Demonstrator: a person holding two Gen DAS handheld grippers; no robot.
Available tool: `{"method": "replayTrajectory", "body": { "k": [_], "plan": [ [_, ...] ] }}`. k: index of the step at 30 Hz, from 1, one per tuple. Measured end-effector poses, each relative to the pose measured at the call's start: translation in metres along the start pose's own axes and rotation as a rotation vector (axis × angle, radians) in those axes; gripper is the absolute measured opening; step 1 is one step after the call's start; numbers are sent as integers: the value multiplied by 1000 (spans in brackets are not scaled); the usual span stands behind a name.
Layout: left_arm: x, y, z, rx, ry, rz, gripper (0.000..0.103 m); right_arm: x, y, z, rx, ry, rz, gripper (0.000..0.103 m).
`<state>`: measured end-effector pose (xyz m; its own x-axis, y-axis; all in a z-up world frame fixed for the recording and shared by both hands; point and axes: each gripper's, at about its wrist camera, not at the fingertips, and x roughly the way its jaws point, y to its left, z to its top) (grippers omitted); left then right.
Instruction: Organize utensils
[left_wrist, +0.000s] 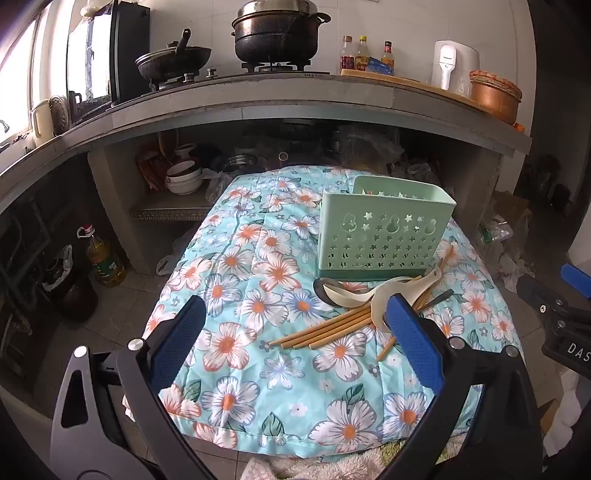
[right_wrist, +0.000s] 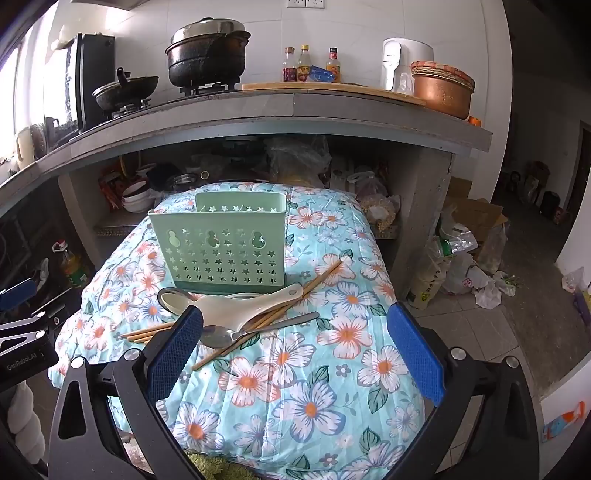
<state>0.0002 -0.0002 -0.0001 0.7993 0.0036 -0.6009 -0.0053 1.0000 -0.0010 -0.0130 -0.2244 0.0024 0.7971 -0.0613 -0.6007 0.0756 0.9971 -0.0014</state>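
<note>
Both hand-held grippers hover wide apart and empty above a pile of utensils on a floral-covered desk.

Left wrist view: the left hand-held gripper (left_wrist: 295, 328) tilts downward at the bottom of the frame, blue pads spread, gripping nothing; right of centre, the pale green perforated plastic utensil holder (left_wrist: 384, 236) stands upright on the turquoise flower-print quilted cloth (left_wrist: 258, 280), with wooden chopsticks (left_wrist: 325, 328) and a cream plastic rice spoon (left_wrist: 354, 293) lying just below it. Right wrist view: the right hand-held gripper (right_wrist: 295, 328) is likewise tilted, its pads wide apart; the holder (right_wrist: 221, 243) sits upper left of centre, a steel spoon (right_wrist: 236, 334) crossing the chopsticks (right_wrist: 291, 299) beneath it.
</note>
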Motion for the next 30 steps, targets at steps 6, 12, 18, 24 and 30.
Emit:
{"method": "replayTrajectory", "body": {
  "k": [6, 12, 18, 24, 30],
  "plan": [
    [0, 0, 0, 1, 0, 0, 95, 0, 0, 0, 0, 1, 0, 97],
    [0, 0, 0, 0, 2, 0, 95, 0, 0, 0, 0, 2, 0, 97],
    [0, 0, 0, 0, 1, 0, 95, 0, 0, 0, 0, 2, 0, 97],
    [0, 0, 0, 0, 1, 0, 95, -1, -2, 3, 0, 4, 0, 97],
    [0, 0, 0, 0, 2, -1, 95, 1, 1, 0, 1, 5, 1, 97]
  ]
}}
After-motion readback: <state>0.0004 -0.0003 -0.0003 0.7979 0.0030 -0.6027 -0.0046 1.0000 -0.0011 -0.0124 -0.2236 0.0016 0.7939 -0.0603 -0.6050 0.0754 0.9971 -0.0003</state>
